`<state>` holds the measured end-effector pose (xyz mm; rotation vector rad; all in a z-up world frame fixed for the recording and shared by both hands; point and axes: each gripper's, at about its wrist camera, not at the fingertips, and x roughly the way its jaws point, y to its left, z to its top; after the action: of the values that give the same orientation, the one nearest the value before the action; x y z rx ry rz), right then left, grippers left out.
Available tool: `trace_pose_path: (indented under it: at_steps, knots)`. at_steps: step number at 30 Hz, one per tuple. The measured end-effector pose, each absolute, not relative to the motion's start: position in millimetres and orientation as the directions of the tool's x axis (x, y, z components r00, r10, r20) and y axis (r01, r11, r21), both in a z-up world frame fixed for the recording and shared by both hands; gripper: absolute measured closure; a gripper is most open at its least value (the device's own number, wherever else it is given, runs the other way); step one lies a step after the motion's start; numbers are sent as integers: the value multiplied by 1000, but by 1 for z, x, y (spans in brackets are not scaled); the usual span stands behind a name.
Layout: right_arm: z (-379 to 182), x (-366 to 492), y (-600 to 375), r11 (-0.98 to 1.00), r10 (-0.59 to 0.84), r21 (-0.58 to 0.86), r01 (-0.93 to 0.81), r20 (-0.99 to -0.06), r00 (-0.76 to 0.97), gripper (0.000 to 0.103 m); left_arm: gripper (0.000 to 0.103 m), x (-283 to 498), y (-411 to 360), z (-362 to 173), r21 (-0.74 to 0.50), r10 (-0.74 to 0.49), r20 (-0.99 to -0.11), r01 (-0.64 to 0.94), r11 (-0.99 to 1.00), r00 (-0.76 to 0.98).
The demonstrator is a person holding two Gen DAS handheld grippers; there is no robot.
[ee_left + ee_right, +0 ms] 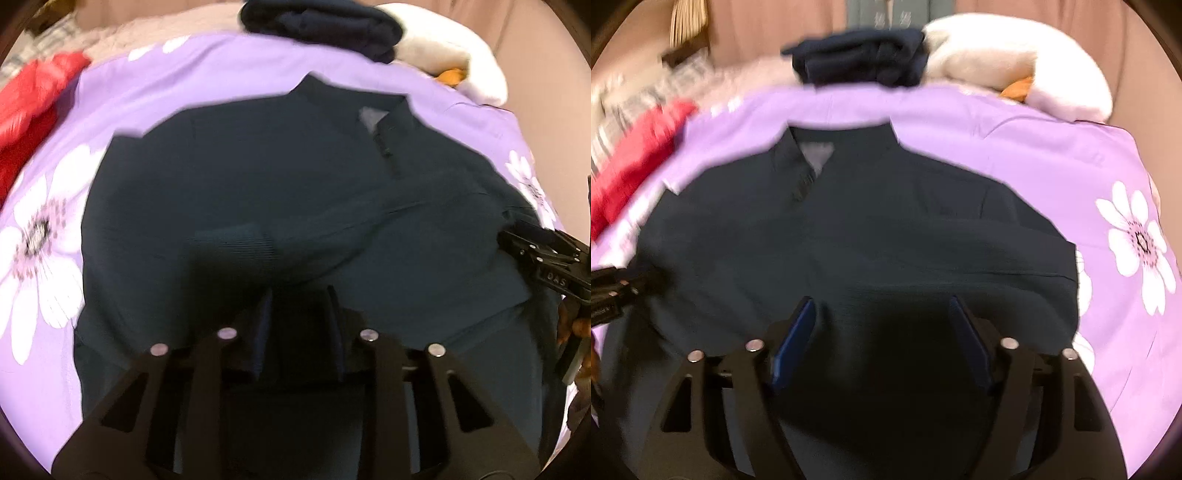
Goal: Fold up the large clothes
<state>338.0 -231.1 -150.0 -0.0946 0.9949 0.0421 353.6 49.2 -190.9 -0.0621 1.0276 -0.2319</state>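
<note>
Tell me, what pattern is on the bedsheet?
Lilac bedsheet with large white daisy-like flowers; clearest in the right wrist view.

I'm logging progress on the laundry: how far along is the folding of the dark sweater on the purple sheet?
Done: the dark sweater lies flat with one ribbed cuff folded across its body; a folded navy garment sits behind. In hand: nothing; left gripper and right gripper both hover unclamped. Left: the remaining folds.

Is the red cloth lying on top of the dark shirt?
No. The red cloth lies off to the left on the purple sheet, apart from the shirt.
</note>
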Motion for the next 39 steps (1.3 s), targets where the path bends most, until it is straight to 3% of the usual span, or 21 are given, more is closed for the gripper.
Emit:
trace_pose_path:
  at_steps: [3,8,12,16,17,18,30,35,39]
  knots:
    - [-159,337,-263,999,-22,-34,-13,-842,539,34,74,354,73,-191,-256,-291,-818,138,957,496]
    - [-140,322,-294,991,-96,-28,133,-834,543,34,69,352,88,-186,-245,-268,-820,114,963,505]
    - [-124,295,-269,1000,24,21,-12,-796,605,33,63,347,88,-188,-234,-253,-819,103,967,515]
    - [-157,285,-244,995,-19,-70,-71,-833,553,32,63,345,84,-191,-194,-220,-822,104,975,525]
    - [-158,283,-247,997,-10,-53,-59,-823,568,32,51,343,85,-190,-171,-194,-827,93,981,528]
    - [-155,282,-249,998,-9,-40,-43,-824,567,32,32,340,90,-189,-145,-152,-839,55,988,523]
    - [-121,160,-229,994,97,56,-92,-827,554,25,19,182,129,-172,-232,-213,-830,29,972,516]
    - [-130,106,-180,975,192,104,-195,-840,508,25,19,120,83,-177,-89,-145,-840,131,987,523]
    - [-139,81,-146,966,152,21,-258,-853,500,25,19,96,56,-188,37,-65,-841,177,983,537]
